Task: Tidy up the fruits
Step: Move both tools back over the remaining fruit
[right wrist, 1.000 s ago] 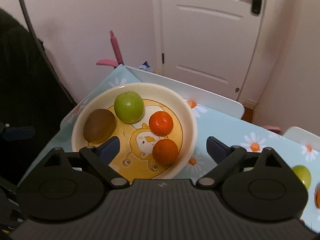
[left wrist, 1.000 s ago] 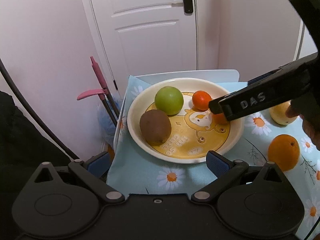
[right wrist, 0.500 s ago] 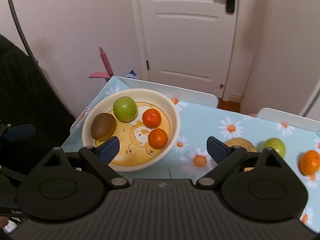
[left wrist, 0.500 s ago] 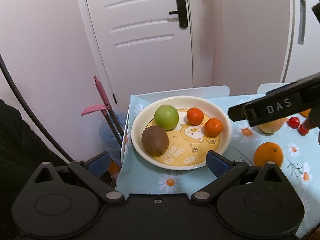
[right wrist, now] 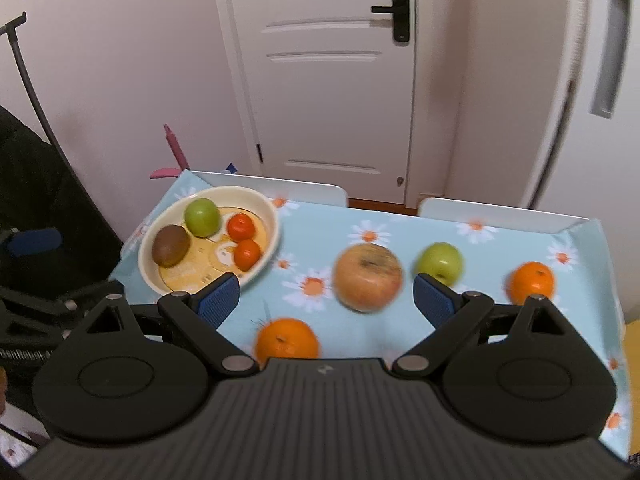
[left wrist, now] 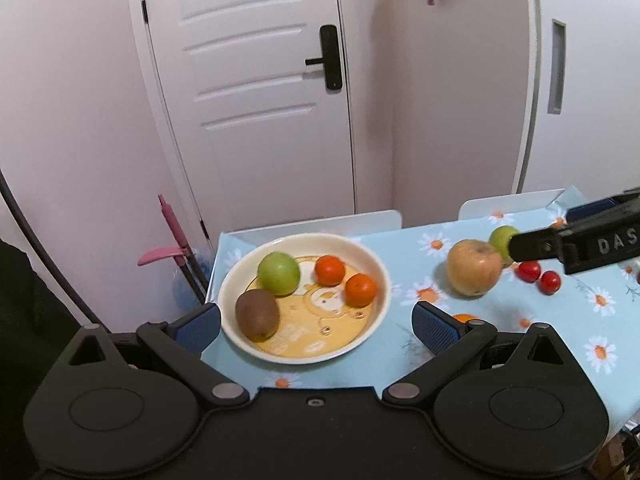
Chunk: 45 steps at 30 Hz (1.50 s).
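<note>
A cream plate [left wrist: 376, 268] [right wrist: 269, 204] on the table's left holds a kiwi [left wrist: 257, 314], a green apple [left wrist: 279, 273] and two small tangerines [left wrist: 330, 270]. To its right lie a large yellow-red apple [left wrist: 474, 267] [right wrist: 368, 278], a green apple [right wrist: 439, 262], two oranges [right wrist: 287, 339] [right wrist: 532, 280] and two red cherry tomatoes [left wrist: 538, 275]. My left gripper [left wrist: 316, 322] is open and empty, near the plate's front. My right gripper [right wrist: 326, 298] is open and empty, above the table before the large apple; one of its fingers [left wrist: 576, 240] shows in the left wrist view.
The table wears a light blue daisy cloth [right wrist: 500, 240]. White chair backs [left wrist: 320, 224] stand at its far edge. A white door [left wrist: 256, 92] and pink walls are behind. A pink-handled tool [left wrist: 172, 240] leans left of the table.
Both grippers have pulled back and up from the plate. The right gripper has swung right, so more fruit on the cloth is in view. The fruits on the plate have not moved.
</note>
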Each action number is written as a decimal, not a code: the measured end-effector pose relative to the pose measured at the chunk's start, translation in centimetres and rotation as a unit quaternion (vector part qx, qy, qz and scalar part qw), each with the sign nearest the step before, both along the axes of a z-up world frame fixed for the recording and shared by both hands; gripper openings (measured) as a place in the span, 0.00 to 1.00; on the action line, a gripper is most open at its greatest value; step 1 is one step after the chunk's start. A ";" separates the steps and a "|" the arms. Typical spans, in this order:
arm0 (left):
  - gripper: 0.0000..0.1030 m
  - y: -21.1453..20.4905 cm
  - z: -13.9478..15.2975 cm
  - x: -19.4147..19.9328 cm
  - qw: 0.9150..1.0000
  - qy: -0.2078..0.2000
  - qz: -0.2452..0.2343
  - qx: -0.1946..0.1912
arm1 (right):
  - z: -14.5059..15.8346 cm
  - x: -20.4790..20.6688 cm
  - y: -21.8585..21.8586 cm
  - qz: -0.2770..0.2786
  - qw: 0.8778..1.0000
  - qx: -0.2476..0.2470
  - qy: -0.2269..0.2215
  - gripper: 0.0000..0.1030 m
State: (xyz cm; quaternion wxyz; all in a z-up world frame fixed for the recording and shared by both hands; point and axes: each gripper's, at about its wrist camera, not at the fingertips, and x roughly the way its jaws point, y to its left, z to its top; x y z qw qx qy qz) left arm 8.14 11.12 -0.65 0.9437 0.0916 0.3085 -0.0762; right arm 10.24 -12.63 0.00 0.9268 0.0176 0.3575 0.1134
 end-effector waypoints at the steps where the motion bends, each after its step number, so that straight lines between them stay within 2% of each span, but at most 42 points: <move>1: 1.00 -0.5 0.1 -0.3 1.000 -0.002 0.003 -0.001 | 0.0 -0.4 -0.9 0.000 1.000 -0.002 -0.001 1.00; 10: 1.00 -6.0 0.9 -3.2 0.999 -0.021 0.046 -0.010 | 0.0 -2.5 -7.6 0.018 1.000 -0.014 -0.002 1.00; 18: 1.00 -10.6 -1.0 -3.9 0.996 -0.019 0.083 0.004 | -2.0 -2.3 -11.2 0.063 0.998 -0.022 -0.003 1.00; 26: 1.00 -13.5 -5.4 -2.6 0.996 0.004 0.093 0.011 | -6.6 -0.7 -13.2 0.096 0.995 -0.031 -0.004 1.00; 34: 0.95 -15.3 -10.5 -0.2 0.995 0.010 0.100 0.024 | -11.9 1.0 -14.4 0.091 0.996 -0.025 0.008 1.00; 38: 0.94 -15.8 -12.0 0.7 0.994 0.005 0.100 0.036 | -13.5 1.6 -14.5 0.088 0.996 -0.020 0.010 1.00; 42: 0.82 -16.2 -13.2 1.8 0.994 0.015 0.097 0.042 | -14.2 2.3 -14.3 0.093 0.995 -0.018 0.013 0.88; 45: 0.81 -16.2 -13.6 2.3 0.994 0.015 0.102 0.039 | -14.6 2.7 -13.9 0.093 0.995 -0.017 0.014 0.85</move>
